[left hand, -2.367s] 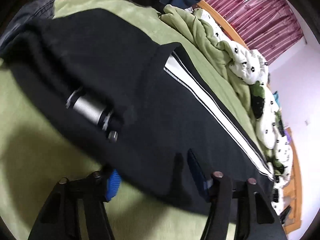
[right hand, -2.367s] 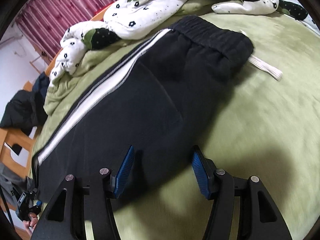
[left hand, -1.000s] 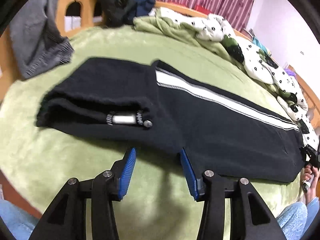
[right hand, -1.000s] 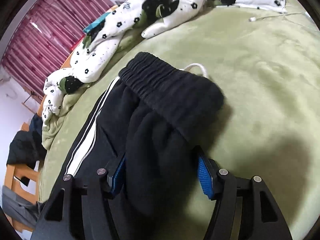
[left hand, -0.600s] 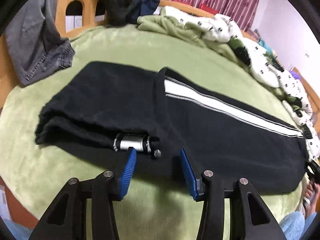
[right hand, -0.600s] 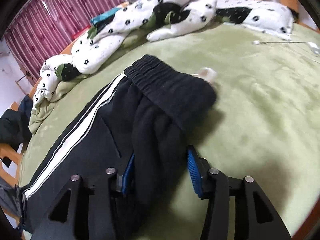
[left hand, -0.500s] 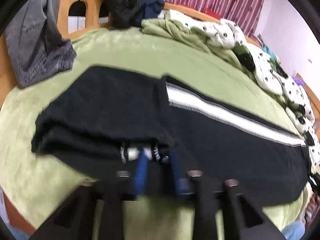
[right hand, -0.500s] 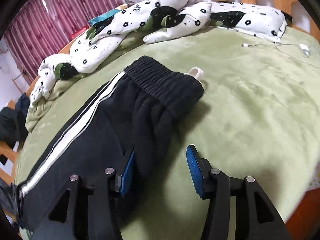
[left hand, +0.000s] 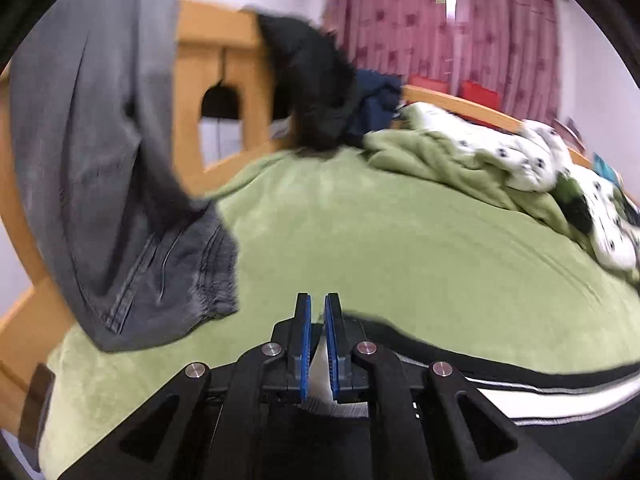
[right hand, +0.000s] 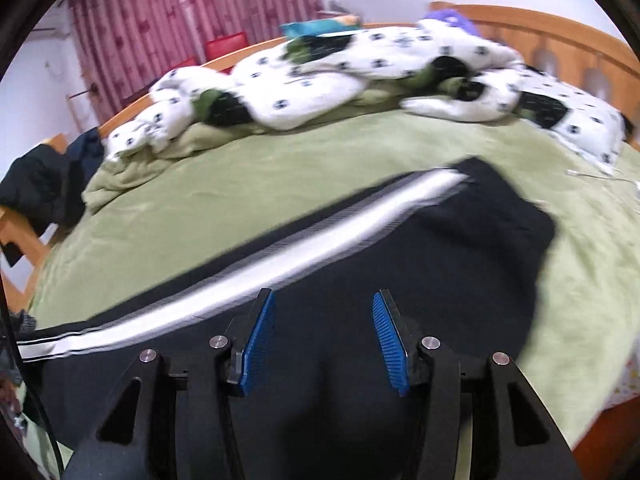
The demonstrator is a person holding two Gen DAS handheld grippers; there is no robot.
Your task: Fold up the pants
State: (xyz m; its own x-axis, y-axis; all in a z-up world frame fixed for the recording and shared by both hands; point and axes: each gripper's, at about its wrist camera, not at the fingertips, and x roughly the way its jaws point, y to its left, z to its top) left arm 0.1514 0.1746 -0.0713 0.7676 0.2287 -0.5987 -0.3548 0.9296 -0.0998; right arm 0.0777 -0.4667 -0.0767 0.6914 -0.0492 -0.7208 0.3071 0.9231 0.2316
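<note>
The black pants [right hand: 440,264] with a white side stripe [right hand: 320,240] lie across the green bed cover [right hand: 200,192], their far end to the right. My right gripper [right hand: 323,296] hovers over their middle, jaws apart, with the dark cloth below them and no pad pressing on it. In the left wrist view, my left gripper [left hand: 317,298] is shut on a lifted fold of the pants [left hand: 520,384]. White fabric shows between its blue pads [left hand: 305,344]. The rest of that end hangs hidden under the gripper body.
Grey jeans [left hand: 120,200] hang over the wooden footboard [left hand: 212,40], with a black jacket [left hand: 316,92] beside them. A flower-print duvet [right hand: 320,72] and a green blanket [left hand: 432,160] are heaped along the far side. A white cable [right hand: 592,176] lies by the right bed edge.
My left gripper closed on the folded leg end and lifted it, its view swinging up toward the footboard. My right gripper let go of the waistband and moved over the pants' middle.
</note>
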